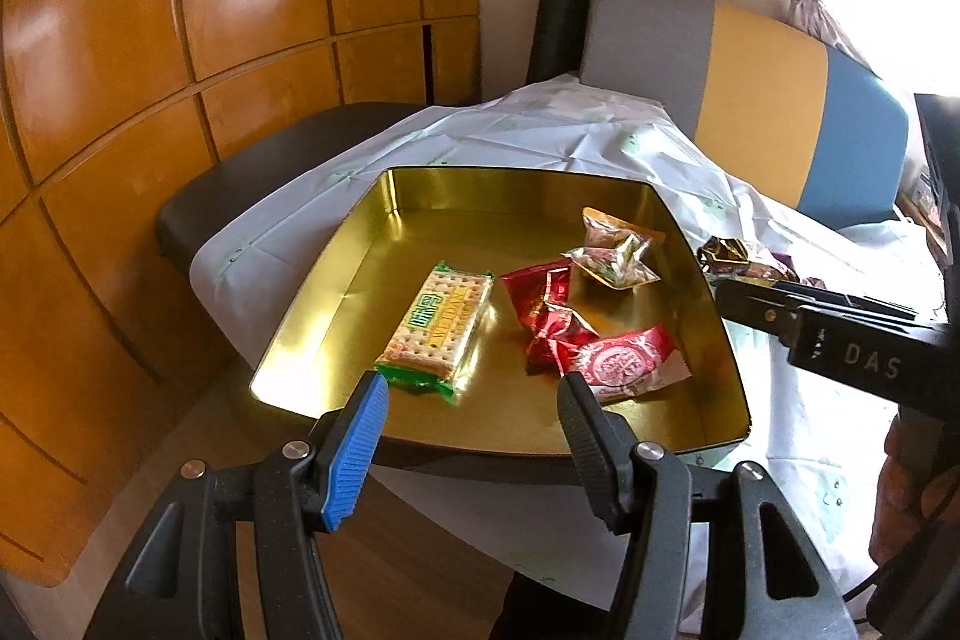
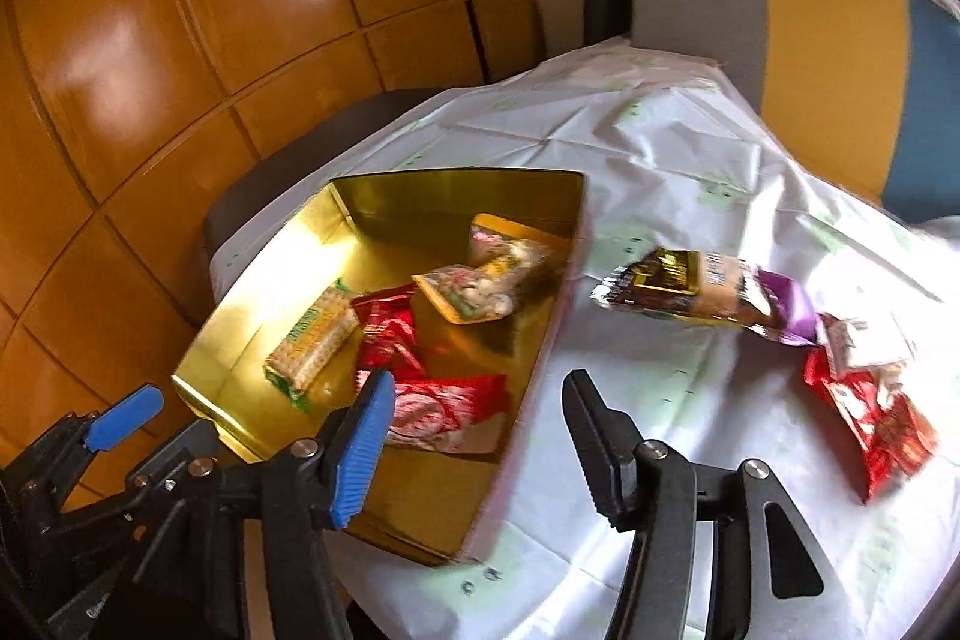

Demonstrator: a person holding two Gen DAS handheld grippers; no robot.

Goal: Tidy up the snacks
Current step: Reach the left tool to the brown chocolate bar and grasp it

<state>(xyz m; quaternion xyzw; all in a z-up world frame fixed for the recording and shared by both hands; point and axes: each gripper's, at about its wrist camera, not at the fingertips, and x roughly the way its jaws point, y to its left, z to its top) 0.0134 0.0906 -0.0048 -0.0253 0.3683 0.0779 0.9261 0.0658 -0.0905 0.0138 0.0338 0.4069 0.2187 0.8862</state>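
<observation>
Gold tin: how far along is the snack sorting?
Done: the gold tin already holds a cracker pack, red packets and clear candy bags. In hand: nothing; left gripper and right gripper are both open and empty. Left: a brown-purple bar and red packets on the cloth.

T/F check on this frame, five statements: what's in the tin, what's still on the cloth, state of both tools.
1. The cracker pack lies inside the gold tin. True.
2. The tin holds no red wrappers. False: a red wrapper lies in it.
3. The left tool grips a snack. False: it is open and empty.
4. A brown and purple packet lies on the white cloth, outside the tin. True.
5. The right tool holds nothing. True.
</observation>
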